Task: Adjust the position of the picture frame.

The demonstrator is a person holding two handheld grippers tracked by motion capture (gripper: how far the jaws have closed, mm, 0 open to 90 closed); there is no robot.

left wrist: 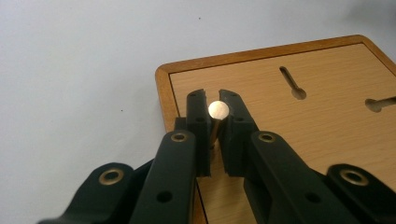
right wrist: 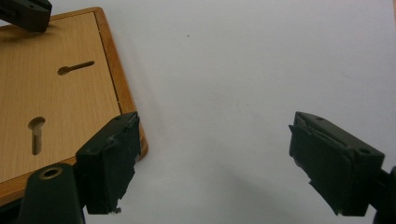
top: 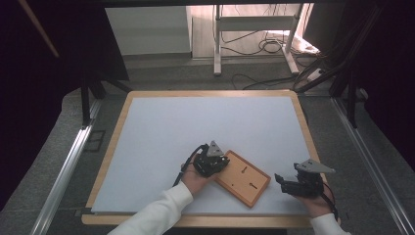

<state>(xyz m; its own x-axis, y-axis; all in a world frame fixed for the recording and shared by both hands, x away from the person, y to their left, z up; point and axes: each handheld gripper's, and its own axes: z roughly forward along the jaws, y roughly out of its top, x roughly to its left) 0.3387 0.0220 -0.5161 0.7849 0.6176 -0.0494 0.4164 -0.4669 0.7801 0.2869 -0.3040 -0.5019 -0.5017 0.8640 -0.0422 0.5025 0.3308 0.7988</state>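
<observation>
Holding a small metal pin [left wrist: 217, 112] between its jaws, the left gripper [left wrist: 213, 100] has it pinched upright over the near corner of the wooden board [left wrist: 299, 140]; the pin's round, pale, shiny head faces the camera and its brassy shank runs down between the black pads [left wrist: 198, 126]. In the high view the left gripper [top: 211, 164] sits at the board's [top: 243, 178] left end, the board lying slantwise on the white mat [top: 195, 127] near the person's edge of the table. The board is light wood with a darker raised rim, and two keyhole slots are cut in its face, each a round hole with a narrow tail: one [left wrist: 293, 84] lies ahead of the pin, the other [left wrist: 380, 102] farther along. Both slots look empty in the left and right gripper views, so the work seems to be at an early stage: the pin is picked up and brought over the board, but it is not yet seated in any slot, and it stands apart from the nearer one. The right gripper [top: 286, 182] waits just beside the board's right end with its jaws spread wide and nothing between them, over bare mat.
</observation>
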